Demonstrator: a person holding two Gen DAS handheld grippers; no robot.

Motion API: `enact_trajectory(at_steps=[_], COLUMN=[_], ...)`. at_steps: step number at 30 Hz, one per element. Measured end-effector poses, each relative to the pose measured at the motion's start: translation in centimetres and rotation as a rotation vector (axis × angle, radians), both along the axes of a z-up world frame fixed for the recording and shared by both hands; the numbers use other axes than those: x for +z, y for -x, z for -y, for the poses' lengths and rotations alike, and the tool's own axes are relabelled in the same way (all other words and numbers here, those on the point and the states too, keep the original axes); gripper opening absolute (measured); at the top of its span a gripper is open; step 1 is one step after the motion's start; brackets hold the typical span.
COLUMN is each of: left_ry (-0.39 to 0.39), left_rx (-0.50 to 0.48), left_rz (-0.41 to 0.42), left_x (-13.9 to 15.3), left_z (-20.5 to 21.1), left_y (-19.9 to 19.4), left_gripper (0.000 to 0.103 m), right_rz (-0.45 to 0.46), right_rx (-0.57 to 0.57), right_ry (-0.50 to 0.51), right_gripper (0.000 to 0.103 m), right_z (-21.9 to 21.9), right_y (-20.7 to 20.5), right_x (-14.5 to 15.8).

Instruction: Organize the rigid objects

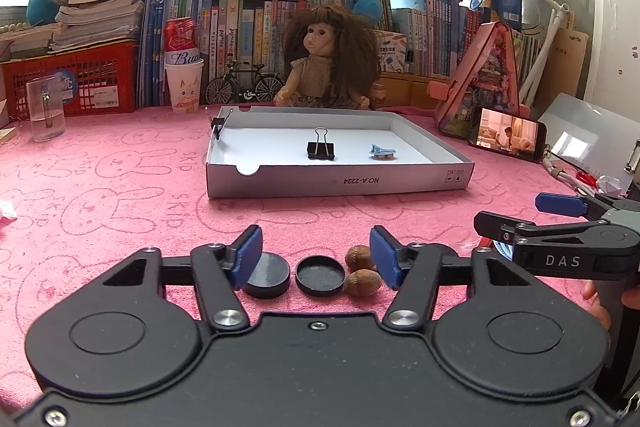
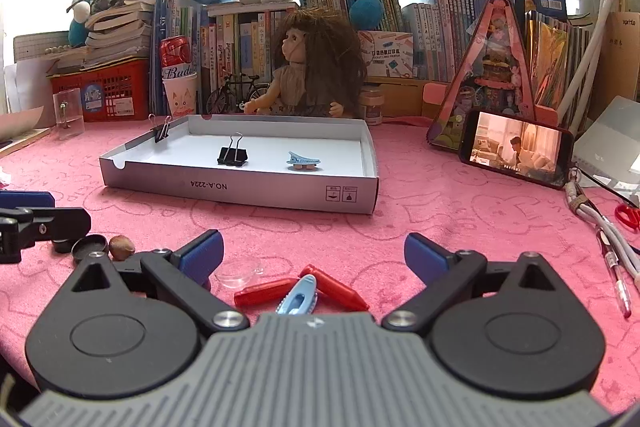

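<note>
Left wrist view: the left gripper (image 1: 316,261) hangs low over the pink cloth (image 1: 120,195), its blue pads apart and clamped on nothing. Between them lie two black caps (image 1: 267,275) (image 1: 320,275) side by side, the left one partly behind the left pad. At 3 o'clock of the caps, two nuts (image 1: 359,253) (image 1: 361,282) touch each other just inside the right pad. At 12 o'clock, well beyond, sits the white tray (image 1: 336,181). Inside it stand a black binder clip (image 1: 320,148) and, at its 3 o'clock, a blue hair clip (image 1: 383,151); a smaller binder clip (image 1: 219,125) grips the tray's far left wall. The right gripper (image 1: 516,213) enters at 3 o'clock.

Right wrist view: the right gripper (image 2: 314,253) has its jaws wide apart, holding nothing. Between them, on the cloth, lie two red crayons (image 2: 264,291) (image 2: 334,287) in a V with a blue hair clip (image 2: 298,297) touching them, and a clear lid (image 2: 239,273) at their 10 o'clock. The tray (image 2: 240,187) is at 11 o'clock. One cap (image 2: 90,247) and one nut (image 2: 122,247) show at 9 o'clock, beside the left gripper's finger (image 2: 44,221).
</note>
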State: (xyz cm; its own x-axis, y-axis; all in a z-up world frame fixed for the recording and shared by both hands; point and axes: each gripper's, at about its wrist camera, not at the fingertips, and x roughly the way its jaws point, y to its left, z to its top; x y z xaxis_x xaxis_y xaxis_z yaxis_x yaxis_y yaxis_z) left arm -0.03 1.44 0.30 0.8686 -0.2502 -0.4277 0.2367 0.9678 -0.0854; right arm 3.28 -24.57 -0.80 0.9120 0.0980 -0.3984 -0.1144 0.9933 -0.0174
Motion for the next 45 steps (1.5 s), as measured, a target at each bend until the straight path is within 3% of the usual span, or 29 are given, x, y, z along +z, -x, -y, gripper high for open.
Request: enact_trajectory(at_steps=[3,8,19,22,31,36,40,45], left_ry=[-0.017,-0.060,-0.073,-0.074,-0.078,-0.076,-0.078,-0.079], left_rx=[0.028,0.066,0.066,0.067,0.083,0.088,0.091,0.090], left_rz=[0.003,-0.013,-0.032,-0.036,-0.055,-0.056,-0.058,-0.058], left_x=[0.0,-0.5,-1.2,-1.3,-1.6,-1.8,-1.9,-1.9], left_z=[-0.7,-1.9,-1.5,-1.4,-1.5,-1.6,-1.6,-1.6], left_y=[0.6,1.2,0.7,0.8,0.2,0.1,0.0,0.0], left_gripper=[0.042,0.034,0.034,0.034,0.034,0.034,0.034,0.034], right_rz=[0.028,0.032,-0.030,-0.065,-0.069,-0.077,-0.083,-0.095], right_rx=[-0.032,-0.048,0.048,0.054,0.038,-0.022,-0.065,-0.136], right_ry=[0.019,0.019,0.046,0.062,0.065,0.069,0.067,0.063], right_gripper=[0.089,0.058,0.050,0.019,0.017,0.025,0.040,0.040], right_z=[0.5,1.7,0.1,-0.2,0.4,1.6,2.5,3.2], right_y=[0.9,2.2,3.1,2.9,2.6,2.2,1.9,1.2], right_x=[-0.1,-0.1,-0.9,-1.2,-1.1,-0.9,-0.9,-0.8])
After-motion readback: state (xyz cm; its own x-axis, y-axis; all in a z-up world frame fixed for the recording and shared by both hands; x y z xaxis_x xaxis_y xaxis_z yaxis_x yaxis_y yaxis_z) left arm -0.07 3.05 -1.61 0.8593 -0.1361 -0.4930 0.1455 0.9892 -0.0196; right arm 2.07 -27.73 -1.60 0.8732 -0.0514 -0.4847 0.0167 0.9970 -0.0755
